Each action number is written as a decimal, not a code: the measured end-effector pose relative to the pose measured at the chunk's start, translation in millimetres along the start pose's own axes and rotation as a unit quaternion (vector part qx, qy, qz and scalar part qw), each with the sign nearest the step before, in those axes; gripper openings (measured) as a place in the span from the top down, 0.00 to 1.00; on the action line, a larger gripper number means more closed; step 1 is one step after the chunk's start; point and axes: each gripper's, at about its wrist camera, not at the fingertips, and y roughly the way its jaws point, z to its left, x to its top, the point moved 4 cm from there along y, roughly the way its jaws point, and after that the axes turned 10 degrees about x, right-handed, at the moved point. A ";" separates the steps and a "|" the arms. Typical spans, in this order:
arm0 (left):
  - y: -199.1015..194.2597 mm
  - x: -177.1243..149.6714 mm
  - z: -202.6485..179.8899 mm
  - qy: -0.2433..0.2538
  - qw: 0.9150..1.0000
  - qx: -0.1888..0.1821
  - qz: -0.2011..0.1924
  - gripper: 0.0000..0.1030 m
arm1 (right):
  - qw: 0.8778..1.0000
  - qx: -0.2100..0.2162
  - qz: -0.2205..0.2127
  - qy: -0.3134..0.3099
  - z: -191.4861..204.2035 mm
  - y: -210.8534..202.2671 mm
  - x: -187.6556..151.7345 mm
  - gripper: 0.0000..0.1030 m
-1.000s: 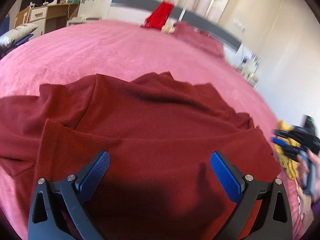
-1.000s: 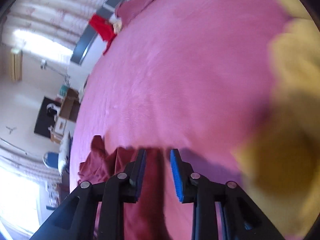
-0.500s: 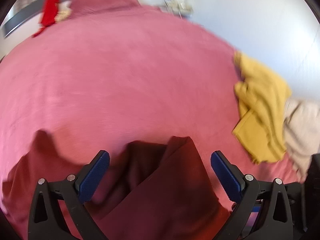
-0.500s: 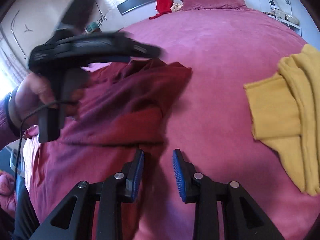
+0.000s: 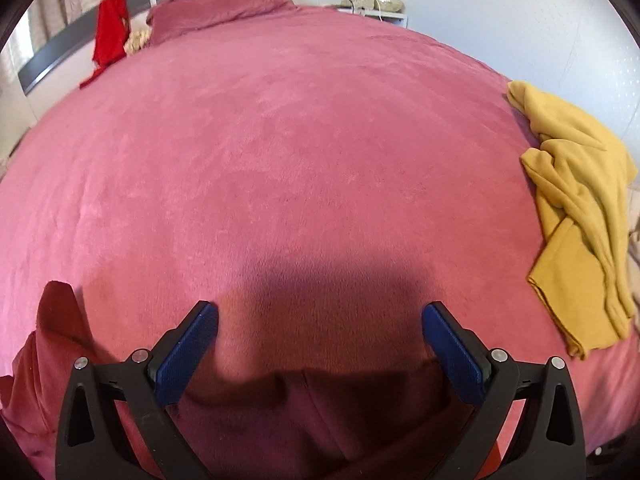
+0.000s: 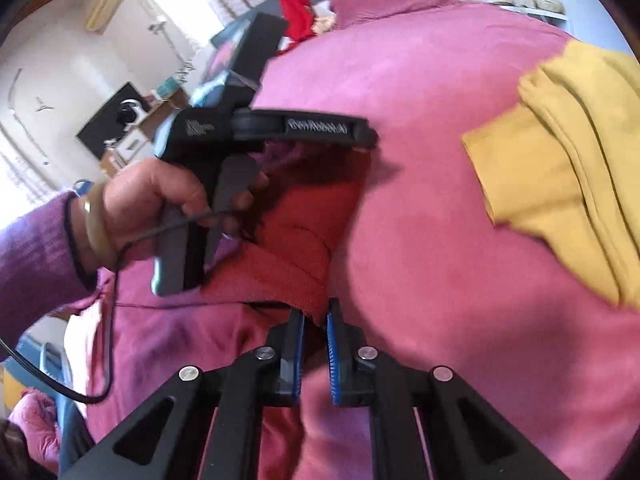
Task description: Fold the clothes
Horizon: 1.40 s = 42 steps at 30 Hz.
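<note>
A dark red garment (image 5: 320,420) lies crumpled on the pink bedspread (image 5: 280,140), under and behind my left gripper (image 5: 320,312). That gripper is open, its blue pads wide apart with nothing between them. In the right wrist view the same garment (image 6: 320,220) runs from beneath the left gripper (image 6: 366,136), held by a hand (image 6: 160,196), down to my right gripper (image 6: 316,316). The right jaws are nearly together, with the garment's near edge pinched between the pads.
A yellow garment (image 5: 580,208) lies bunched at the bed's right edge, also seen as the yellow garment (image 6: 568,152). A beige cloth (image 5: 634,240) lies beside it. A bright red garment (image 5: 108,28) and a pillow (image 5: 220,4) are at the headboard. A nightstand (image 5: 372,4) stands beyond.
My left gripper has swung off the middle of the dark red garment to its far edge, still open. My right gripper's jaws have narrowed onto the garment's near edge.
</note>
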 end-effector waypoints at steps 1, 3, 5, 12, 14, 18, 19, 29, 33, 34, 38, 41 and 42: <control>-1.3 1.2 2.5 -0.009 1.000 -0.004 -0.003 0.00 | 1.000 0.000 -0.002 0.008 -3.7 4.1 -3.2 0.91; -5.9 6.0 9.4 -0.032 0.999 -0.029 -0.005 0.00 | 1.000 0.003 -0.012 0.016 -6.4 4.9 -5.5 0.90; -9.7 13.6 20.1 -0.068 0.994 -0.084 0.009 0.00 | 1.000 0.006 -0.017 0.020 -7.7 4.1 -5.8 0.90; -10.0 17.3 20.0 0.011 0.984 -0.138 0.112 0.00 | 0.999 0.025 -0.013 0.046 -16.9 5.2 -4.6 0.91; -11.8 11.9 7.6 0.057 0.986 -0.118 0.103 0.00 | 0.998 0.030 -0.012 0.055 -19.5 5.8 -4.0 0.90; -15.3 1.9 -17.9 0.147 0.983 -0.080 0.082 0.03 | 0.997 0.033 -0.011 0.062 -22.6 6.7 -2.4 0.90; -16.2 -0.5 -24.3 0.169 0.980 -0.070 0.076 0.06 | 0.998 0.032 -0.011 0.062 -22.8 6.9 -2.2 0.90; -31.2 -1.3 -63.3 0.227 0.970 -0.072 0.038 0.94 | 0.996 0.035 -0.014 0.076 -29.4 7.5 -1.1 0.90; -37.0 12.4 -42.5 0.155 0.984 -0.089 0.027 0.97 | 0.996 0.034 -0.014 0.076 -31.4 8.8 -0.6 0.90; -39.2 14.9 -38.2 0.138 0.984 -0.109 0.029 0.97 | 0.996 0.035 -0.014 0.077 -32.1 9.1 -0.5 0.90; -42.5 18.8 -33.9 0.111 0.976 -0.178 0.058 0.88 | 0.996 0.040 -0.015 0.084 -35.3 10.7 0.2 0.90; -39.8 7.4 -44.3 0.131 0.967 -0.194 0.097 0.55 | 0.995 0.044 -0.015 0.091 -36.0 12.3 0.3 0.90; -38.3 3.1 -47.7 0.139 0.965 -0.195 0.108 0.48 | 0.995 0.044 -0.015 0.092 -32.7 12.2 -2.0 0.90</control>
